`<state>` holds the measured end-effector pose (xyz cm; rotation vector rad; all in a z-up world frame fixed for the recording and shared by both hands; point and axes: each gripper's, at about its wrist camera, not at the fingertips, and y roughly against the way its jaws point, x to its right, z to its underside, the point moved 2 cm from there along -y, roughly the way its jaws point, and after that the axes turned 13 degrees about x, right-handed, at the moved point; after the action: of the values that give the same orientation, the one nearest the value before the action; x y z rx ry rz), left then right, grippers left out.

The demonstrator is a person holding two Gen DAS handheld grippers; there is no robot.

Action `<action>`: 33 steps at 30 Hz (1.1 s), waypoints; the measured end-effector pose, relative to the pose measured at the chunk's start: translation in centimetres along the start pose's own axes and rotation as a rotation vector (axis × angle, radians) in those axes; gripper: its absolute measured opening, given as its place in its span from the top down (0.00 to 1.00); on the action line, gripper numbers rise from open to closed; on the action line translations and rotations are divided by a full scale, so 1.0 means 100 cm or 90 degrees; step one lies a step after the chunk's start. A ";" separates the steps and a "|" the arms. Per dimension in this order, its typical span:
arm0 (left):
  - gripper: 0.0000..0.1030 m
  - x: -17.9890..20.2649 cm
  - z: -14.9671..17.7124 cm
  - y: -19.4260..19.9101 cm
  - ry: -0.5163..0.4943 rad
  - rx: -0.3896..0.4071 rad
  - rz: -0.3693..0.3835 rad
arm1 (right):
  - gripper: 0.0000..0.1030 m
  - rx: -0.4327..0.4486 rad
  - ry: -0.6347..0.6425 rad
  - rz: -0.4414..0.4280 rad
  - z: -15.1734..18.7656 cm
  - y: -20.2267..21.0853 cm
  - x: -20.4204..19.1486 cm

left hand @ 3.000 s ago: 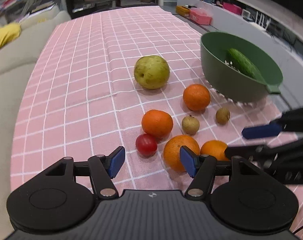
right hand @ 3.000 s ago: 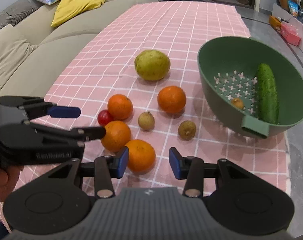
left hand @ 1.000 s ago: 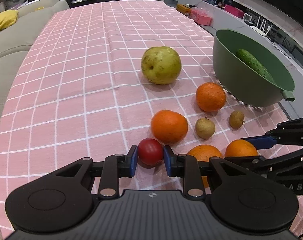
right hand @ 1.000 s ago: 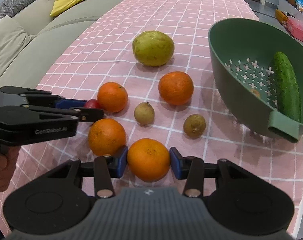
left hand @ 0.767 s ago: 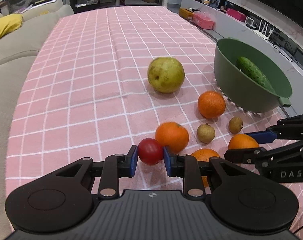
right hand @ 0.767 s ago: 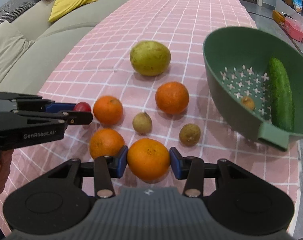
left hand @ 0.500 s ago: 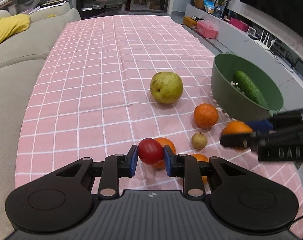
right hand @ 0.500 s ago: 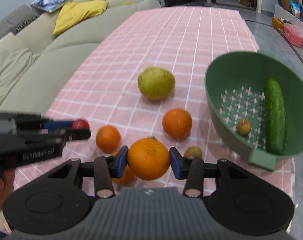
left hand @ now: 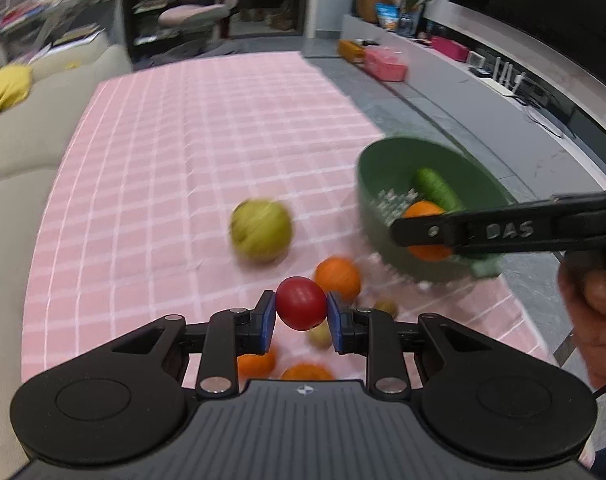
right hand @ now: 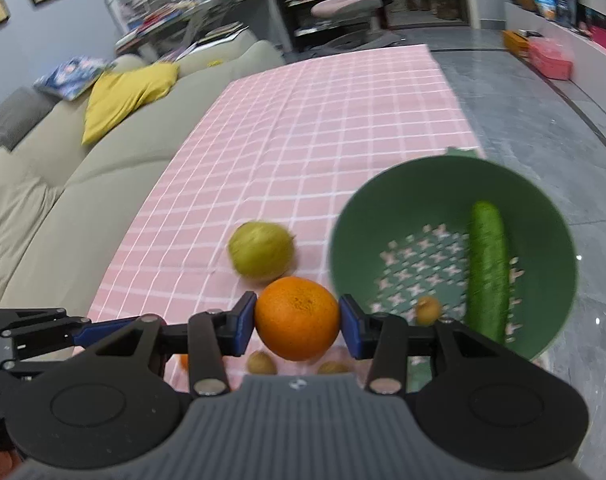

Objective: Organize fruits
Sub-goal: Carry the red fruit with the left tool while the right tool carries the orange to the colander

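Observation:
My left gripper (left hand: 300, 316) is shut on a small red tomato (left hand: 301, 309), held above the pink checked cloth (left hand: 191, 148). My right gripper (right hand: 298, 322) is shut on an orange (right hand: 297, 318), raised near the green colander bowl (right hand: 359, 216); in the left wrist view that orange (left hand: 423, 210) shows behind the right gripper's arm, in front of the bowl (left hand: 379, 168). The bowl holds a cucumber (right hand: 487, 272) and a small brown fruit (right hand: 428, 309). On the cloth lie a yellow-green pear (left hand: 261, 230), another orange (left hand: 338, 278), two more oranges (left hand: 259, 362) and small brown fruits (right hand: 261, 362).
A beige sofa (right hand: 55, 184) with a yellow cushion (right hand: 123, 96) runs along the cloth's left side. Grey floor (right hand: 535, 120) lies to the right of the table. A hand (left hand: 591, 304) holds the right gripper at the right edge of the left wrist view.
Both grippers have risen from the cloth with their fruit. The right gripper with the orange has moved toward the green bowl, and the table fruits now look smaller and lower in both views.

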<state>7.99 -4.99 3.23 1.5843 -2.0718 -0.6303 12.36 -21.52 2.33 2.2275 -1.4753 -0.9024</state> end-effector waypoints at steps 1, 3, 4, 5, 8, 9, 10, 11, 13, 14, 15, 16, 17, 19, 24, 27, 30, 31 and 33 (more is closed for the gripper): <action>0.70 0.005 -0.004 -0.003 -0.004 0.002 0.004 | 0.60 0.003 -0.008 0.004 -0.004 0.000 0.005; 0.70 0.016 -0.013 -0.010 -0.018 0.006 0.012 | 0.60 0.010 -0.023 0.015 -0.009 0.000 0.015; 0.70 0.022 -0.017 -0.014 -0.026 0.008 0.015 | 0.60 0.015 -0.028 0.021 -0.012 0.001 0.020; 0.70 0.027 -0.020 -0.018 -0.034 0.008 0.018 | 0.60 0.021 -0.032 0.029 -0.015 0.002 0.026; 0.70 0.044 -0.030 -0.031 -0.061 0.009 0.029 | 0.60 0.034 -0.042 0.053 -0.022 0.002 0.042; 0.70 0.050 -0.031 -0.034 -0.070 0.010 0.032 | 0.60 0.035 -0.048 0.060 -0.024 0.002 0.049; 0.70 0.054 -0.034 -0.039 -0.078 0.010 0.036 | 0.60 0.035 -0.056 0.065 -0.026 0.001 0.056; 0.70 0.059 -0.035 -0.043 -0.084 0.009 0.039 | 0.60 0.034 -0.065 0.069 -0.027 -0.001 0.063; 0.70 0.067 -0.037 -0.053 -0.099 0.007 0.046 | 0.60 0.031 -0.079 0.081 -0.027 -0.004 0.074; 0.70 0.072 -0.038 -0.057 -0.105 0.006 0.048 | 0.60 0.031 -0.086 0.087 -0.027 -0.005 0.079; 0.70 0.075 -0.039 -0.062 -0.114 0.004 0.048 | 0.60 0.031 -0.093 0.090 -0.028 -0.006 0.082; 0.70 0.079 -0.040 -0.068 -0.124 0.003 0.046 | 0.60 0.032 -0.100 0.091 -0.029 -0.006 0.085; 0.70 0.083 -0.042 -0.075 -0.136 0.001 0.045 | 0.60 0.034 -0.104 0.092 -0.030 -0.006 0.088; 0.70 0.088 -0.043 -0.085 -0.154 -0.008 0.048 | 0.60 0.037 -0.110 0.094 -0.031 -0.007 0.090; 0.71 0.096 -0.038 -0.104 -0.177 -0.039 0.068 | 0.60 0.031 -0.127 0.086 -0.027 -0.019 0.092; 0.71 0.099 -0.034 -0.113 -0.179 -0.050 0.073 | 0.60 0.034 -0.123 0.075 -0.028 -0.028 0.089; 0.71 0.100 -0.029 -0.122 -0.180 -0.061 0.076 | 0.60 0.031 -0.127 0.071 -0.026 -0.038 0.087; 0.71 0.101 -0.027 -0.124 -0.184 -0.064 0.077 | 0.60 0.029 -0.128 0.071 -0.026 -0.041 0.088; 0.71 0.101 -0.023 -0.128 -0.186 -0.072 0.077 | 0.60 0.025 -0.128 0.074 -0.024 -0.045 0.088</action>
<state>16.75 -17.95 -1.86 1.3594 -2.2735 -0.9645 19.42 -27.79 -1.34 2.1038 -1.7040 -1.0941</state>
